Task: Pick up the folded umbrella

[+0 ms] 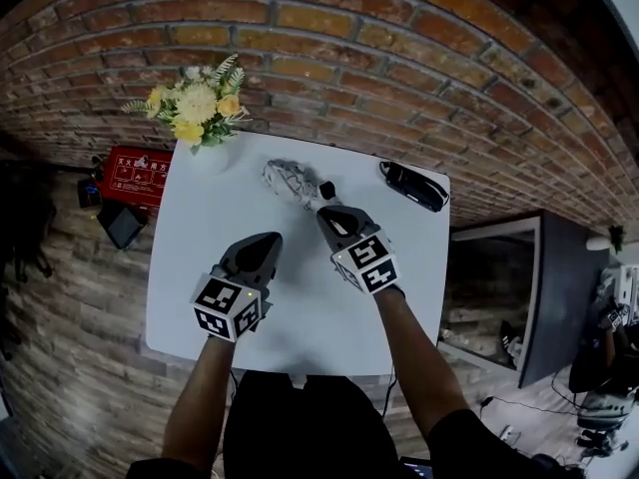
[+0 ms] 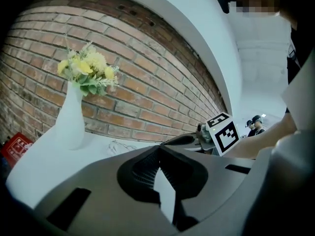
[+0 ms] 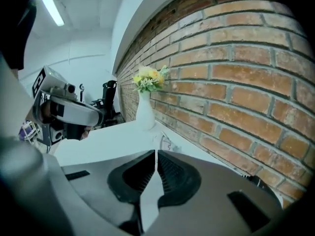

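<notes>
The folded umbrella [image 1: 291, 180] lies on the white table [image 1: 200, 287] toward its far side; it is white with a grey pattern and has a black handle end [image 1: 326, 190]. My right gripper [image 1: 327, 215] is shut with nothing in it, its tips just short of that handle. Further left and nearer to me, my left gripper [image 1: 270, 239] hovers over bare table, also shut and holding nothing. In the left gripper view the umbrella [image 2: 120, 146] shows faintly beyond the shut left gripper [image 2: 158, 149]. The right gripper view has the umbrella [image 3: 170, 142] just past the shut right gripper [image 3: 155, 154].
A white vase of yellow and white flowers [image 1: 198, 108] stands at the table's far left corner. A black elongated object [image 1: 412, 185] lies at the far right. A brick wall [image 1: 399, 58] runs behind the table. On the floor to the left sits a red box [image 1: 140, 176].
</notes>
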A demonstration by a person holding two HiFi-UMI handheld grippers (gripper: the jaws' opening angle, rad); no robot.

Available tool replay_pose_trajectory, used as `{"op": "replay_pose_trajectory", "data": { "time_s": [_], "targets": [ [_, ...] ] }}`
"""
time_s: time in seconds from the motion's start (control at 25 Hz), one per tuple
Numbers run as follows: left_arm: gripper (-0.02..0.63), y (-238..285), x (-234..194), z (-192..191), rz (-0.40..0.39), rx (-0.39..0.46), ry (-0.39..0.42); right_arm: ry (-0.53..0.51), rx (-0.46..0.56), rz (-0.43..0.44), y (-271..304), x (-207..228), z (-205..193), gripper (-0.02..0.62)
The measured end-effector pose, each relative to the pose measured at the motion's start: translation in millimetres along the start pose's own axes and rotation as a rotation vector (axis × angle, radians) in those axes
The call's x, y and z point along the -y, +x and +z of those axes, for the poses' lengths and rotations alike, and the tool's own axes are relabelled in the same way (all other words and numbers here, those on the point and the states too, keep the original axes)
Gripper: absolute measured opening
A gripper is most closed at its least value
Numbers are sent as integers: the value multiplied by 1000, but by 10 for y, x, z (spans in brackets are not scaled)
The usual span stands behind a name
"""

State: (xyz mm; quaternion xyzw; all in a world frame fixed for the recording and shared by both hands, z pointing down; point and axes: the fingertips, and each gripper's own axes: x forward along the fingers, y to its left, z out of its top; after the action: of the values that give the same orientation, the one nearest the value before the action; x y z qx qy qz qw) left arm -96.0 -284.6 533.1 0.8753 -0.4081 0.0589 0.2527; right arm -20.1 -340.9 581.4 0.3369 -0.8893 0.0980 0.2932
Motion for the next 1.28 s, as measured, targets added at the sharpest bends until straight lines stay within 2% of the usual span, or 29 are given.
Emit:
{"op": "replay_pose_trajectory", "data": {
  "time_s": [0.12, 0.24, 0.48, 0.68, 1.04, 1.28],
  "targets": [
    [14, 81, -138, -13, 5, -3, -9, -60, -40, 15, 231, 13, 10, 25],
    [14, 145, -265, -63, 15, -12, -18, -71, -51, 25, 418, 58, 55, 34],
    [14, 258, -477, -130, 32, -24, -41, -137, -112, 50, 709, 154, -2, 183],
    [14, 291, -620, -95, 44, -19, -50, -189, -175, 118, 932, 152, -55, 296],
    [14, 263, -743, -123, 64, -14, -73, -219, -305, 225, 1196, 118, -260, 356],
    [14, 237, -832, -181, 81, -12, -90, -209, -340, 239, 1343, 151, -395, 356]
  ]
}}
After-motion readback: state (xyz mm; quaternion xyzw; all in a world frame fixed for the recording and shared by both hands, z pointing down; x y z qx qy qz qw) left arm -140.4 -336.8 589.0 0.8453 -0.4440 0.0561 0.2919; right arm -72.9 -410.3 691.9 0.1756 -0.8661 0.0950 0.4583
